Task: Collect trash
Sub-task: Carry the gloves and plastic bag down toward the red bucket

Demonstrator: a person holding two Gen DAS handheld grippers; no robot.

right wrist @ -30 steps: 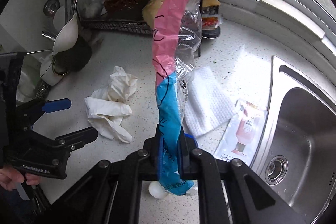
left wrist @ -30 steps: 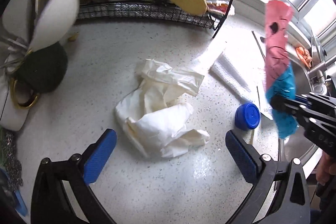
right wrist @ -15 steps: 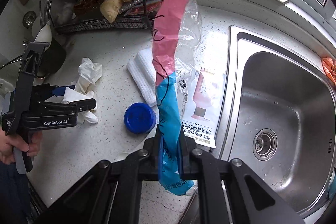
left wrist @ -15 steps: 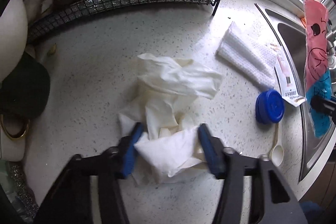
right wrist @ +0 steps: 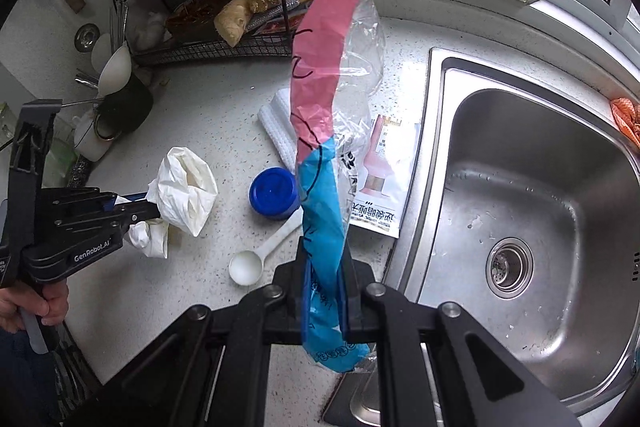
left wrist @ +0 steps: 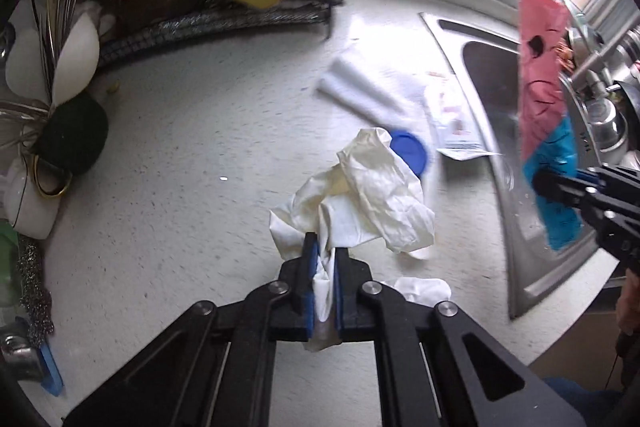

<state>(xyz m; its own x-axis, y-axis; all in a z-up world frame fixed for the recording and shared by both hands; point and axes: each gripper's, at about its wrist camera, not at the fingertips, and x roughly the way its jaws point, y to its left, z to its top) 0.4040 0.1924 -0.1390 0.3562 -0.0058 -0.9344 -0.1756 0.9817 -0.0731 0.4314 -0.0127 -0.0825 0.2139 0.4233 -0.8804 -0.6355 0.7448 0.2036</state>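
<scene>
My left gripper (left wrist: 325,247) is shut on a crumpled white paper wad (left wrist: 368,195), lifted a little off the speckled counter (left wrist: 168,211). In the right wrist view the same left gripper (right wrist: 154,207) holds the paper wad (right wrist: 186,187) at the left. My right gripper (right wrist: 324,259) is shut on a pink and blue plastic wrapper (right wrist: 320,131) that stands upright before the lens. The wrapper (left wrist: 542,107) and the right gripper (left wrist: 540,183) also show at the right edge of the left wrist view. A smaller white scrap (right wrist: 146,239) lies under the left gripper.
On the counter lie a blue lid (right wrist: 274,193), a white plastic spoon (right wrist: 256,259), a folded white cloth (right wrist: 278,131) and a printed sachet (right wrist: 384,175). A steel sink (right wrist: 520,211) fills the right. A wire rack (right wrist: 224,47) with ginger and a utensil cup (right wrist: 124,103) stand behind.
The left jaws closed on the paper wad and lifted it, carrying it right toward the blue lid. The right gripper kept its wrapper and shifted right, toward the sink.
</scene>
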